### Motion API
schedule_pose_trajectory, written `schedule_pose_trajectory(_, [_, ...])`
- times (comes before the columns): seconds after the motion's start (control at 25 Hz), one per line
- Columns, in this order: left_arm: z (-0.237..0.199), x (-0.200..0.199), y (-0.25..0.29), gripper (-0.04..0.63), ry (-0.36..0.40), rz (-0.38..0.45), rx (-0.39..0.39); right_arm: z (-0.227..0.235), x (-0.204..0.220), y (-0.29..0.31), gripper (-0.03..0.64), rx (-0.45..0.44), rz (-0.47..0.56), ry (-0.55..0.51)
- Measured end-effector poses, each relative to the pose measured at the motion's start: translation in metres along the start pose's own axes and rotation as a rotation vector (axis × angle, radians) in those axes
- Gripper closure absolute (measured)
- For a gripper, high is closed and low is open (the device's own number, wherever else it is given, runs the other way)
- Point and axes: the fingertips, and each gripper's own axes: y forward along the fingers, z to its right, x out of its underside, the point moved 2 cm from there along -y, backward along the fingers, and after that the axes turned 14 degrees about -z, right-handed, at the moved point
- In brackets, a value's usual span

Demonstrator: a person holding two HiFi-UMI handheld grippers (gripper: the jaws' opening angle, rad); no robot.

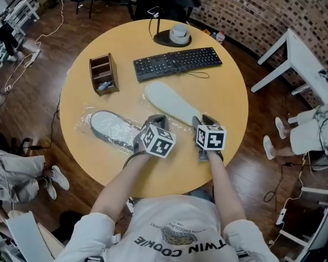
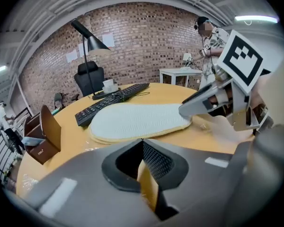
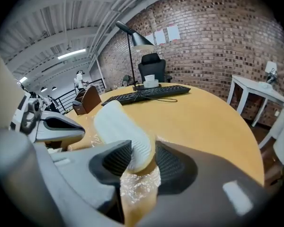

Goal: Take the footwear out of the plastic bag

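Found a grey slipper (image 1: 113, 127) not yet out of the plastic bag (image 1: 86, 119), near the left front edge of the worktop (image 1: 229, 100). Saw the left gripper (image 2: 146, 171) just right of that bag, fingers a narrow slit apart, only bare worktop showing between them, nothing held. Further right, spotted a pale slipper (image 1: 172, 103) lying free at mid-worktop, short of the keyboard (image 1: 177, 63). Caught the right gripper (image 3: 143, 162) with fingers spread wide either side of the pale slipper's near end, not clamped, crinkled film (image 3: 135, 188) beneath. Judged two risks: might snag that film while backing off and drag the pale slipper along; might haul the plastic bag whole across the smooth worktop toward its edge unless pinned.
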Motion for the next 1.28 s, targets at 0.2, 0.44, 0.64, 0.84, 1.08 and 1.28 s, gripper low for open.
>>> schedule_pose_trajectory(0.2, [0.028,-0.002,-0.028,0.590,-0.065,0.058,-0.006,0.007,0.013,-0.007,0.421,0.003,-0.001,-0.046])
schedule_pose_trajectory(0.44, [0.072,-0.018,-0.063,0.589,-0.166,0.130,-0.062,-0.002,0.017,-0.048,0.420,-0.133,0.079,-0.184])
schedule_pose_trajectory(0.64, [0.120,-0.023,-0.086,0.589,-0.240,0.163,-0.124,-0.005,0.036,-0.096,0.420,-0.231,0.167,-0.280])
schedule_pose_trajectory(0.84, [0.178,-0.026,-0.108,0.589,-0.309,0.183,-0.176,0.007,0.065,-0.148,0.431,-0.314,0.218,-0.355])
schedule_pose_trajectory(1.08, [0.236,-0.025,-0.142,0.590,-0.363,0.208,-0.212,0.012,0.102,-0.195,0.488,-0.360,0.235,-0.411])
schedule_pose_trajectory(1.28, [0.260,-0.013,-0.169,0.589,-0.414,0.242,-0.239,0.005,0.133,-0.217,0.533,-0.395,0.234,-0.422])
